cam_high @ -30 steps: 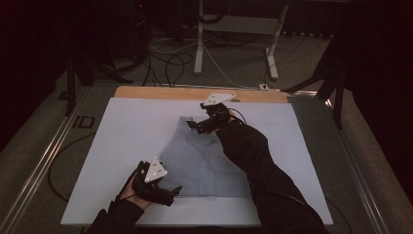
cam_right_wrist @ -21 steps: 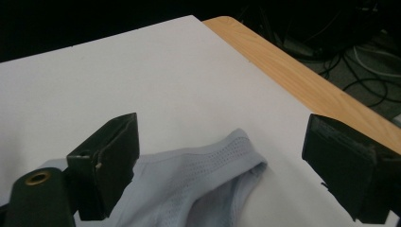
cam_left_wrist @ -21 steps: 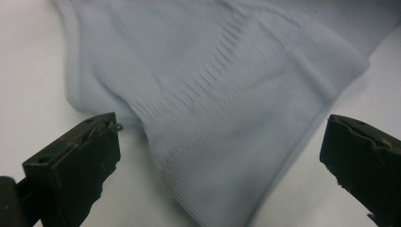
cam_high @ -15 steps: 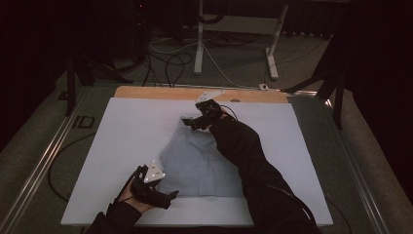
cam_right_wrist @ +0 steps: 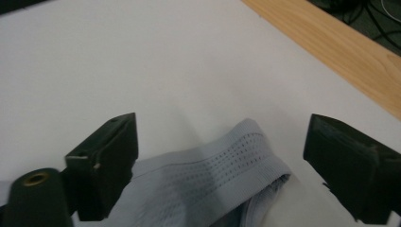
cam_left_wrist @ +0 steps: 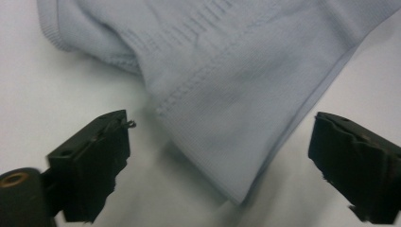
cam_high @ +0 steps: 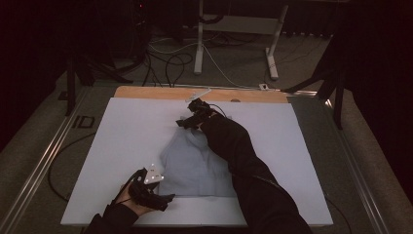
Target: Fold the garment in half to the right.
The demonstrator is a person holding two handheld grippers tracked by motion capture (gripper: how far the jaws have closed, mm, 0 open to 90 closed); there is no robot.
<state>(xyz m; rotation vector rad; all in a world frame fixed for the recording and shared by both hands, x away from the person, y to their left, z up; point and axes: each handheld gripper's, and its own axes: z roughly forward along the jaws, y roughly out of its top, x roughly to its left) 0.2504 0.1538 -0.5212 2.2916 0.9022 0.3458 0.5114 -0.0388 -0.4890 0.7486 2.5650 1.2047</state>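
High view, white table sheet, pale garment, dark cabled floor, both tongs released

Pale grey-blue knit garment lies flat on the white counter, near the middle, a bit toward the near edge. Spread out, roughly rectangular body, narrowing toward the far end. Far end is a ribbed band with rows of small perforations, folded over itself, slightly raised off the surface. Near-left corner shows a stitched hem line and fine rib knit; the corner comes to a point and lies flat on the white surface. One more rounded hemmed edge sits behind that corner, bunched. Fabric mildly wrinkled, part of its right side hidden under a dark sleeve.
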